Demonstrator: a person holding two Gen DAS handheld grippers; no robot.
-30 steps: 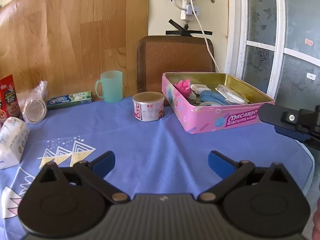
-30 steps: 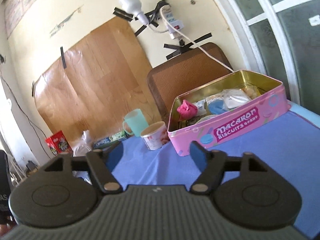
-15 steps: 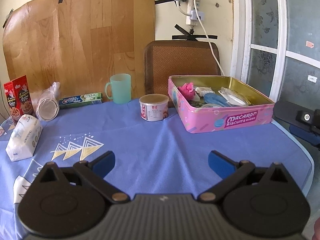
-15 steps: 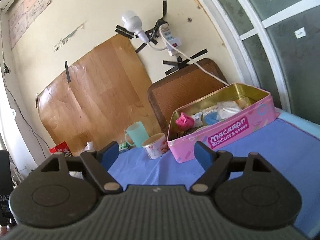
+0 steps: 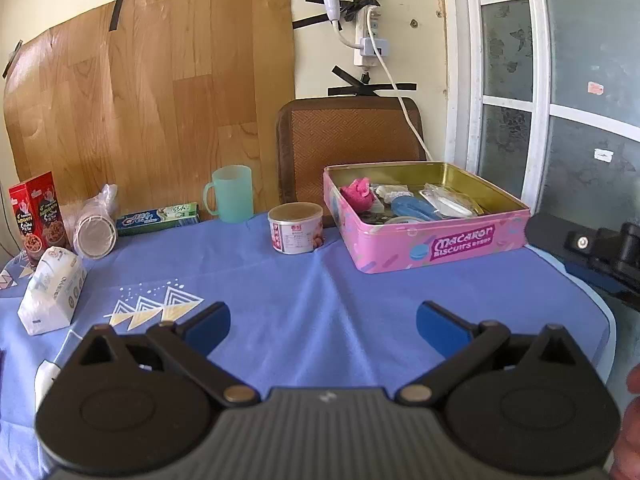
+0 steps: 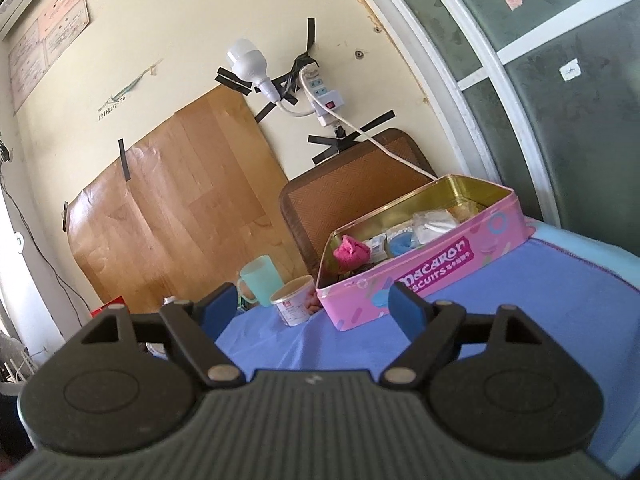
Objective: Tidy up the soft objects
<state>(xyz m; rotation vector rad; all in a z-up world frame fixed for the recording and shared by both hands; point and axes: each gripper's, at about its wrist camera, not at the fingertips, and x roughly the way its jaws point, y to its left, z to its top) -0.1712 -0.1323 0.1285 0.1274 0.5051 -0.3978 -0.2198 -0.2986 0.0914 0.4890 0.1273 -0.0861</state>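
Blue printed tablecloth (image 5: 320, 292) over a round-edged table, wood-pattern sheet taped to the cream wall behind, frosted glass door at frame right.

Left gripper (image 5: 322, 322): blue-tipped fingers spread wide, nothing between them, low centre of the left wrist view, above bare cloth. Right gripper (image 6: 310, 306): fingers likewise apart and empty, tilted up toward the wall; its black body also shows at the right edge of the left view.

Open pink rectangular "Macaron Biscuits" tin (image 5: 436, 246) sits centre-right, already holding a crumpled pink soft cloth bundle (image 5: 357, 194) in its near-left corner, plus a blue oval piece and clear-wrapped packets. White soft tissue pack (image 5: 52, 290) lies at mid-left, well apart from the tin. My read: that's the likely remaining soft item.

Risks, as I judge them:
- Tissue pack is squashy, so a shallow pinch may slip off the wrapper.
- Small round paper-labelled tub (image 5: 295, 228) and translucent mint-green plastic mug (image 5: 232, 194) stand between pack and tin; a low carry could clip them.
- Tin is near the table edge at right; a push from the right gripper could shove it off.
- Cloth is loose and creased, and dragging fingers could bunch it and shift everything.
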